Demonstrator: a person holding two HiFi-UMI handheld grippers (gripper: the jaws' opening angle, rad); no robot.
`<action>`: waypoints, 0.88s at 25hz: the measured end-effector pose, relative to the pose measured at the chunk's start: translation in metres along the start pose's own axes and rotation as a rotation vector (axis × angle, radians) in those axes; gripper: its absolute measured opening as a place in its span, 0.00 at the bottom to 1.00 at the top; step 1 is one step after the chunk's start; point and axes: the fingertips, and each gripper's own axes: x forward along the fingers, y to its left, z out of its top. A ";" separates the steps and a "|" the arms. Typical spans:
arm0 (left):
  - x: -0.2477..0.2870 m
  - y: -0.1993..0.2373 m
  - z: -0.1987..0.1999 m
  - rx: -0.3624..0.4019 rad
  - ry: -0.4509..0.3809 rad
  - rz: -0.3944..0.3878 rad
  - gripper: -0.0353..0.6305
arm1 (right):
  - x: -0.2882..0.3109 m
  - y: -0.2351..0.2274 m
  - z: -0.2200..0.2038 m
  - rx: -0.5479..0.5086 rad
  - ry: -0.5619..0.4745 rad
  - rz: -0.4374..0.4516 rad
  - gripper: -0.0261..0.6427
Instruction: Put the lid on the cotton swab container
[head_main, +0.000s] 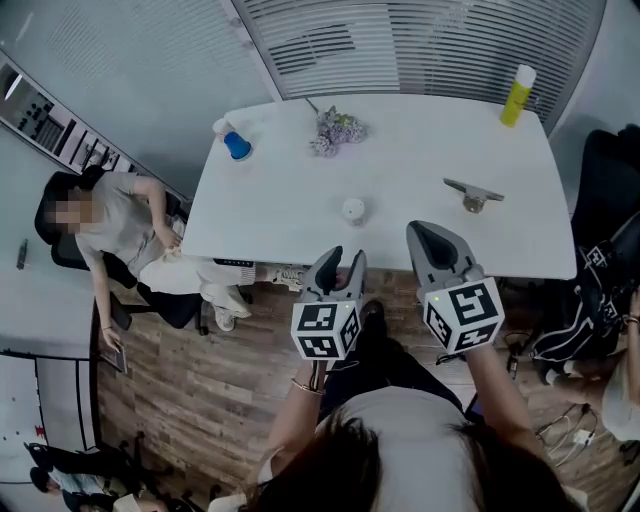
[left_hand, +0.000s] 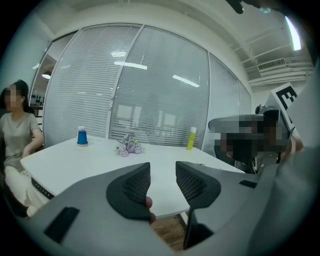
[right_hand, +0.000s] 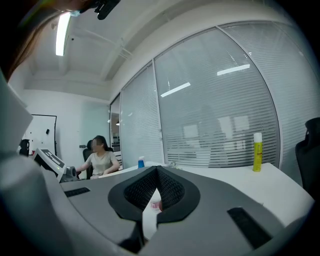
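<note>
A small white round container (head_main: 353, 209) stands near the front edge of the white table (head_main: 300, 190). To its right lies a flat grey piece on a short foot (head_main: 473, 194). My left gripper (head_main: 345, 260) hangs just off the table's front edge, below the container. In the left gripper view its jaws (left_hand: 162, 170) stand apart with nothing between them. My right gripper (head_main: 425, 232) reaches over the front edge, right of the container. Its tips (right_hand: 156, 170) meet, and a small white and red thing (right_hand: 155, 203) shows through the gap beneath them.
A blue cup (head_main: 237, 146), a bunch of purple flowers (head_main: 338, 128) and a yellow bottle (head_main: 517, 95) stand along the table's far side. A person (head_main: 120, 230) sits on a chair at the left. A black bag (head_main: 585, 290) lies on the floor at the right.
</note>
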 end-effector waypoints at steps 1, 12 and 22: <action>0.005 0.003 -0.003 0.001 0.006 0.001 0.32 | 0.005 -0.002 -0.001 0.005 0.004 -0.001 0.07; 0.056 0.032 -0.037 -0.006 0.096 0.010 0.37 | 0.056 -0.024 -0.023 0.026 0.066 0.002 0.07; 0.097 0.051 -0.062 0.006 0.185 -0.002 0.42 | 0.103 -0.045 -0.050 0.025 0.153 0.003 0.07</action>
